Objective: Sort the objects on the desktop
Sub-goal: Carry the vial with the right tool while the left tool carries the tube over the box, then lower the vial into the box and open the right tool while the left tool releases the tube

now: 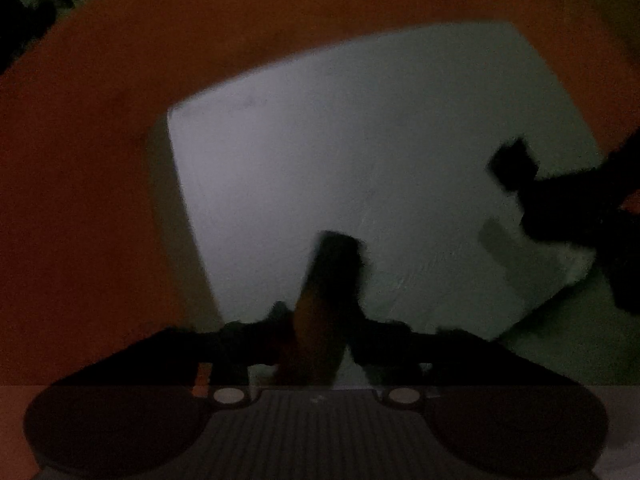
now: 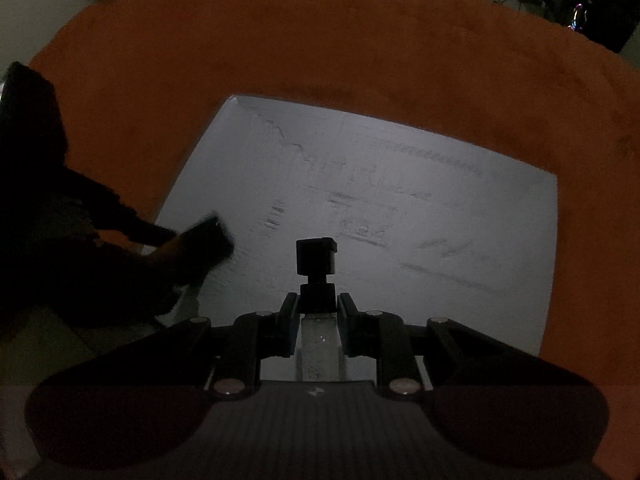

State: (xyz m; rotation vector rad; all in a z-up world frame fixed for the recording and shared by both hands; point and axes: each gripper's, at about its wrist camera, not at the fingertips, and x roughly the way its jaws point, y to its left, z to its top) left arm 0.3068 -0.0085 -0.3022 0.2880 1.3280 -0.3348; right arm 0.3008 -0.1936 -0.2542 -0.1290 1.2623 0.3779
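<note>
right wrist view: the right gripper has its dark fingers closed on a small upright object, a clear, pale body with a black squarish cap; its long axis runs up the middle of the frame, cap end toward the white sheet. the sheet is flat, matte and rectangular, with faint embossed lines and lettering. it lies on a fuzzy orange cloth that fills most of the frame. at middle left the left gripper is a dark blur on the sheet's edge. the room is dim, with grey floor at the upper corners.

left wrist view: the left gripper is blurred. its fingers stand close together around a dark, orange-tinged shape i cannot identify, and whether they press on it i cannot tell.
</note>
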